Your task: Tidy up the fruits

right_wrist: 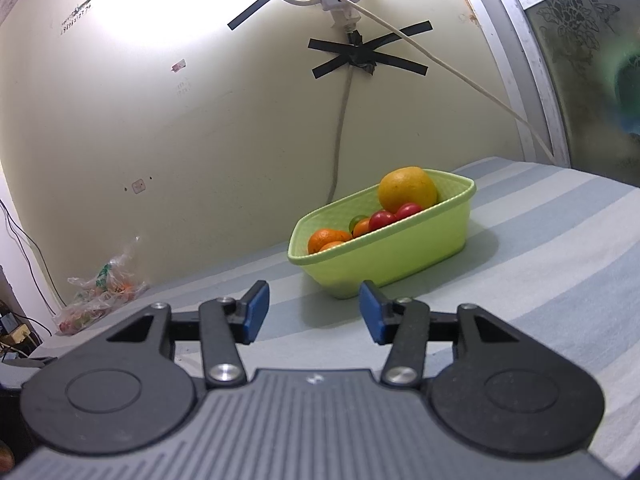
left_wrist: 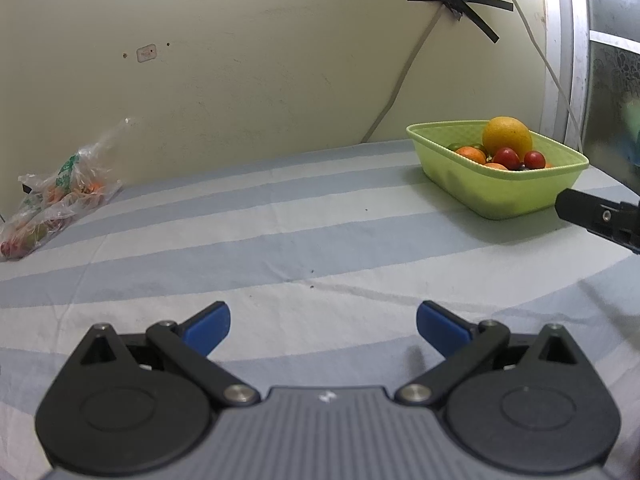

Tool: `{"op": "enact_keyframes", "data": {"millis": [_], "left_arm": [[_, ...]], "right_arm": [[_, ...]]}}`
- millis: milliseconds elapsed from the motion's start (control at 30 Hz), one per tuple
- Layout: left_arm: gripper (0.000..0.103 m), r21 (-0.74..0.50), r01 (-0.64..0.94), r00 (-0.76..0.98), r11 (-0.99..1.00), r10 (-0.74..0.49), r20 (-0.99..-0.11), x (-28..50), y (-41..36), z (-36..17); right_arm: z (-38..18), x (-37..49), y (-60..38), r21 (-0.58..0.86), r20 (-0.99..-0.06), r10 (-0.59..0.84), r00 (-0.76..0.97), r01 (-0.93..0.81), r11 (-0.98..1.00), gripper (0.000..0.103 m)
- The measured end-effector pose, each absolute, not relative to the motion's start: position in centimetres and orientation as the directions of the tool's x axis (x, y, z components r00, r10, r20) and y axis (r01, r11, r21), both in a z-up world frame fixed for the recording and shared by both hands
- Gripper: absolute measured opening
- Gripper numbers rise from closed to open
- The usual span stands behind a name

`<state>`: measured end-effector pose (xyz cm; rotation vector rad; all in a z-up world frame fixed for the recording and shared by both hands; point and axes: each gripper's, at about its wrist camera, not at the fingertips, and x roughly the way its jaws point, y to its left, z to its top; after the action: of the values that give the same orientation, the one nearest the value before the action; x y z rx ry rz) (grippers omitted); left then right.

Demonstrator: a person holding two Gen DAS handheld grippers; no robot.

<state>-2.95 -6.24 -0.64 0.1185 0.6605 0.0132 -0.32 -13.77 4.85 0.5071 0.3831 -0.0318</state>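
While both grippers hang empty over the striped bed (left_wrist: 320, 240) | step: between picks — green basket (right_wrist: 400, 256) holds large orange (right_wrist: 408, 194), tomatoes | remaining fruit: plastic bag (left_wrist: 52, 200), far left by wall | left gripper (left_wrist: 323, 330) fingers wide apart; right gripper (right_wrist: 314, 312) fingers apart, nothing between | next: reach bag — grasp one fruit.

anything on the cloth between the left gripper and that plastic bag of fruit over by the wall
Nothing visible. The left gripper is open and empty, and only bare striped cloth lies between it and the plastic bag. The green basket stands off on the other side.
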Motion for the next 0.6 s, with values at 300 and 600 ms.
{"op": "enact_keyframes", "data": {"millis": [300,600], "left_arm": [[0.103,0.116,0.024,0.794,0.993,0.051,-0.606,-2.91,-6.28,-0.72],[0.103,0.121,0.019,0.795,0.993,0.058,-0.603,-2.8,-6.37,-0.74]], "right_arm": [[4.86,-0.33,-13.75,0.467,-0.365,0.063,0.929,0.124,0.875,0.052],[4.87,-0.33,-13.73,0.467,-0.366,0.063,0.929,0.125,0.875,0.053]]}}
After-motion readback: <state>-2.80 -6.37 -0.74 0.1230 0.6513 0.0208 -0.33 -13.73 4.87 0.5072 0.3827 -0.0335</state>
